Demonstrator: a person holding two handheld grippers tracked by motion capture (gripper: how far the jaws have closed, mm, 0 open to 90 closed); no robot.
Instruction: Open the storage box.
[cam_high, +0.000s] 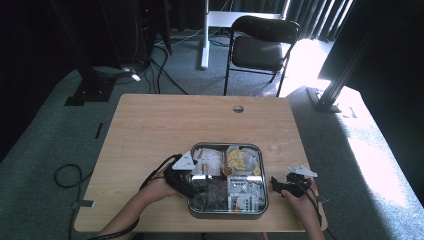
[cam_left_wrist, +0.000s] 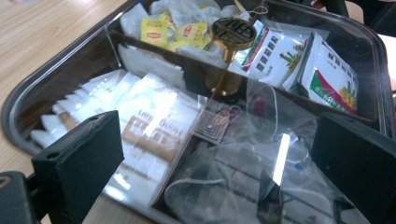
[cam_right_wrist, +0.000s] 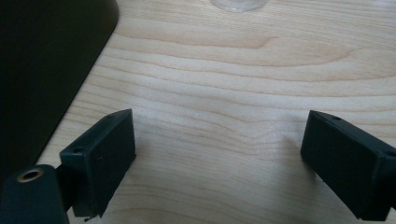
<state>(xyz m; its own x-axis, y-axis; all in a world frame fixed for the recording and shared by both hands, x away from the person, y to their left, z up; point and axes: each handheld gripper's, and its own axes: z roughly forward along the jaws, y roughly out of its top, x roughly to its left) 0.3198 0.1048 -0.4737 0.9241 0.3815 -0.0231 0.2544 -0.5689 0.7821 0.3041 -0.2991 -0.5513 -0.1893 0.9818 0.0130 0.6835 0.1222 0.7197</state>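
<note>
Left gripper view: your left gripper (cam_left_wrist: 215, 172), jaws open, hangs over the clear crinkly plastic bag (cam_left_wrist: 261, 154).
At 3 o'clock, your right gripper (cam_right_wrist: 217, 163) waits open; the slippery bag may slide.

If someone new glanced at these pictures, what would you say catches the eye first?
Probably the dark divided tray at the table's near edge, crammed with tea sachets and packets, with a brass knob at its middle. The left gripper hangs open over its clear lid, and the right gripper is open above bare wood beside it.
</note>
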